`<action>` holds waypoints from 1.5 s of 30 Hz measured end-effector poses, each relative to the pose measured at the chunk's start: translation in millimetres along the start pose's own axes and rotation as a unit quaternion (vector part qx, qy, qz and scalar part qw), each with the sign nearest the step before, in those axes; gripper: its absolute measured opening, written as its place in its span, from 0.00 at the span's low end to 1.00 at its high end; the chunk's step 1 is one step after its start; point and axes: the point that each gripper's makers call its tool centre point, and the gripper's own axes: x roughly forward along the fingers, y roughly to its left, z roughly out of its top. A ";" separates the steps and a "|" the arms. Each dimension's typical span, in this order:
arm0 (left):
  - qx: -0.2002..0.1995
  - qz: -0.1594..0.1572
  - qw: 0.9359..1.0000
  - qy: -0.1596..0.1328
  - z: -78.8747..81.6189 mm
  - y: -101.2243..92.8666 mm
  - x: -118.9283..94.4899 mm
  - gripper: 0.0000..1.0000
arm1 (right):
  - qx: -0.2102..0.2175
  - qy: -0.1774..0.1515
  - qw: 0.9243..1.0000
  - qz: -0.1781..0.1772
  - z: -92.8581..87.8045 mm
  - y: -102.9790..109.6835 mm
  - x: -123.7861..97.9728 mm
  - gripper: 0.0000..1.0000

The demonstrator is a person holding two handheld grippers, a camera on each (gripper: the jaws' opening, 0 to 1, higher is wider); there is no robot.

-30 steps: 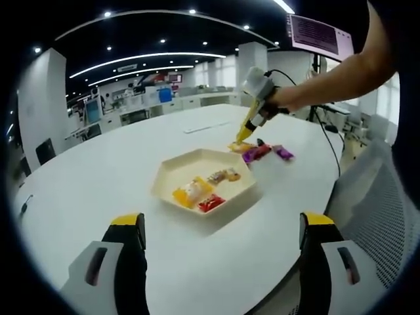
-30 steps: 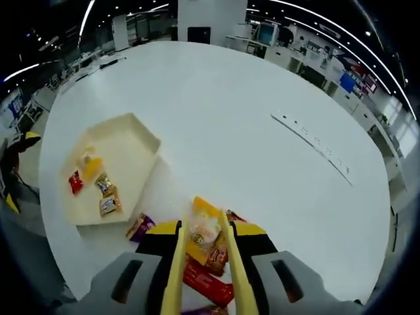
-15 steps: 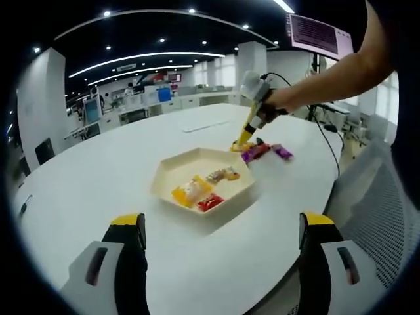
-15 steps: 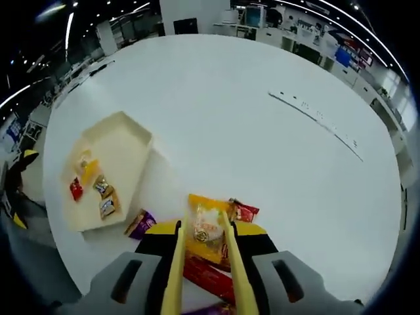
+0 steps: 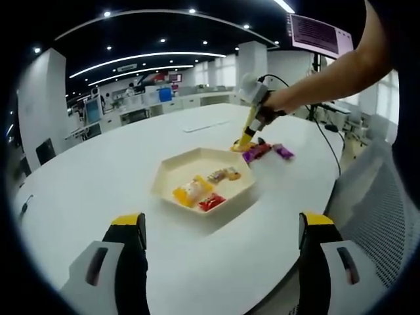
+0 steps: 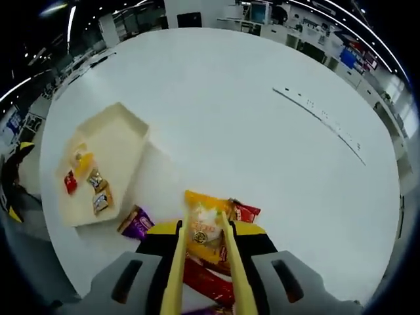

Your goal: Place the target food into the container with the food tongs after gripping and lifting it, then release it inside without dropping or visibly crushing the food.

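The right tool (image 6: 205,262) carries yellow plastic food tongs (image 6: 200,275), whose two arms are closed on an orange-yellow snack packet (image 6: 202,226). The packet's long axis runs parallel to the tong arms, pointing away from the tool. The target container, a cream hexagonal tray (image 6: 128,134), lies to the left and further out in the right gripper view, with bare white bench (image 6: 262,151) between. A purple wrapper (image 6: 136,223) and red wrappers (image 6: 244,212) lie close beside the packet. Whether the packet is clear of the bench cannot be determined. The left tool (image 5: 223,262) stands released, jaws wide, short of the tray (image 5: 172,172).
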 end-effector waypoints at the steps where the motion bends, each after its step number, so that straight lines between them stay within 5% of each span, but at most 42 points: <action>1: 0.000 0.000 1.000 0.000 -0.1 0.0 0.0 0.92 | 0.000 0.002 1.000 -0.004 -0.8 -1.3 1.8 0.29; 22: -0.002 0.005 1.000 -0.001 -0.2 2.5 -0.4 0.92 | -0.030 -0.010 1.000 -0.001 2.1 0.5 0.2 0.25; 45: -0.001 -0.007 1.000 -0.012 4.1 -2.2 0.0 0.99 | -0.077 -0.027 0.997 -0.002 29.1 -5.0 -37.3 0.24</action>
